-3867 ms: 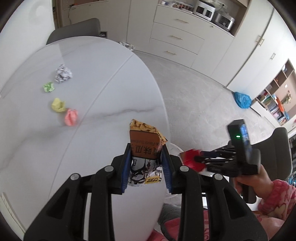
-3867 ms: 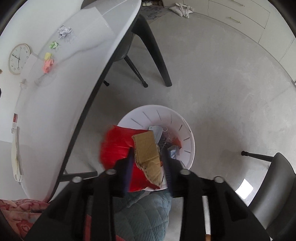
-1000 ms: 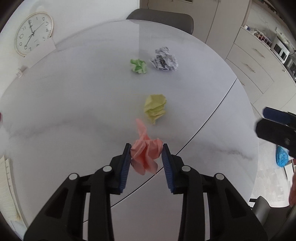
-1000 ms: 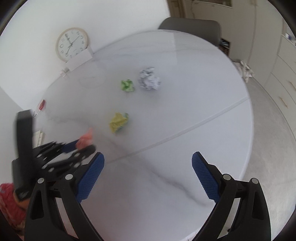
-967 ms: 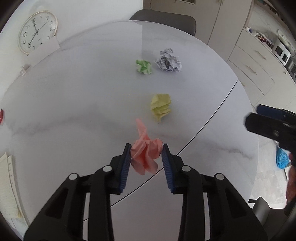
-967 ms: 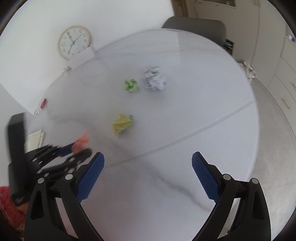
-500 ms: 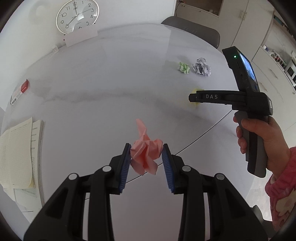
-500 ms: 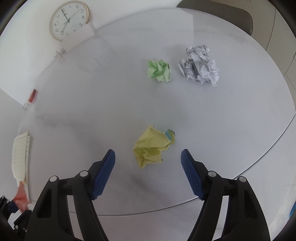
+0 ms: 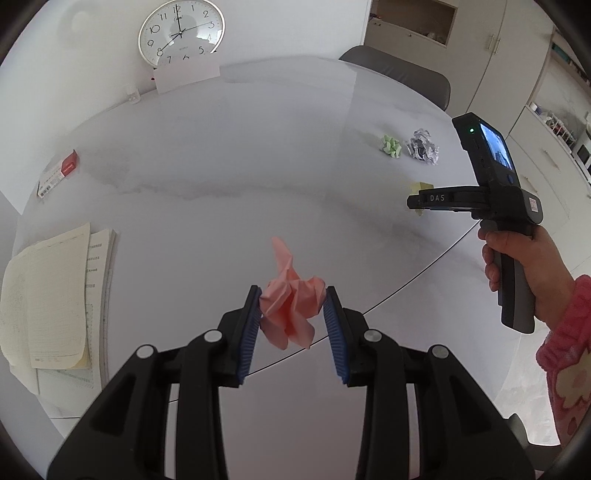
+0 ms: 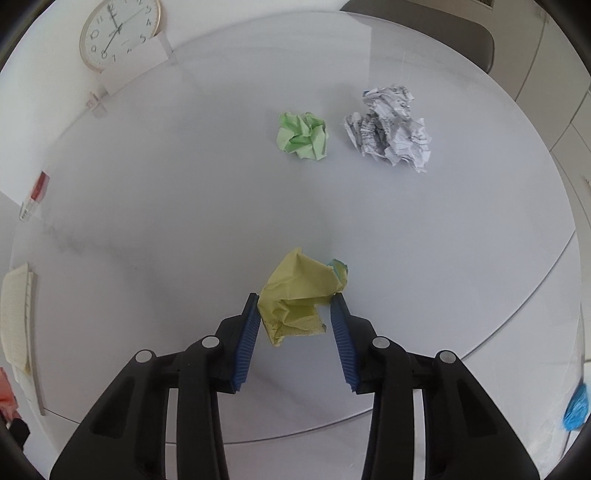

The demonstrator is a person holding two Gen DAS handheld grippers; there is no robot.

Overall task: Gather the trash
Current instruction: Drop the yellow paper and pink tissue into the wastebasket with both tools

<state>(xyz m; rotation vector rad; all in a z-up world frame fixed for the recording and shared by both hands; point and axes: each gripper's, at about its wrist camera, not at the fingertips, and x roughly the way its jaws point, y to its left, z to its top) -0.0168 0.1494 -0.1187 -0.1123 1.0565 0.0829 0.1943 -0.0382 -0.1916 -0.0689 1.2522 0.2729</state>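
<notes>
The left gripper [image 9: 291, 301] is clamping a crumpled ball of pink paper [image 9: 290, 308] between its blue ribbed pads, holding it above the round white marble-look table [image 9: 221, 177]. Off to its right, a hand [image 9: 517, 258] in a pink patterned sleeve [image 9: 565, 350] is gripping the handle of the right gripper [image 10: 295, 308], which is pointing down at the tabletop.

The right gripper's jaws are closing around a crumpled ball of yellow paper [image 10: 299, 295] that is lying on the table between them. The left pad is touching the paper's edge and the right pad seems to be meeting its upper corner, though the contact there is hard to judge.

Ahead of the right gripper, well beyond the yellow ball, a crumpled ball of green paper [image 10: 303, 136] and a crumpled ball of printed white paper [image 10: 391, 127] are sitting just beside each other.

To the left of the left gripper, a stack of cream printed sheets [image 9: 48, 295] is lying near the table's edge, with a small red and white box [image 9: 59, 173] further ahead. A round white wall clock [image 9: 181, 31] is standing at the far side.
</notes>
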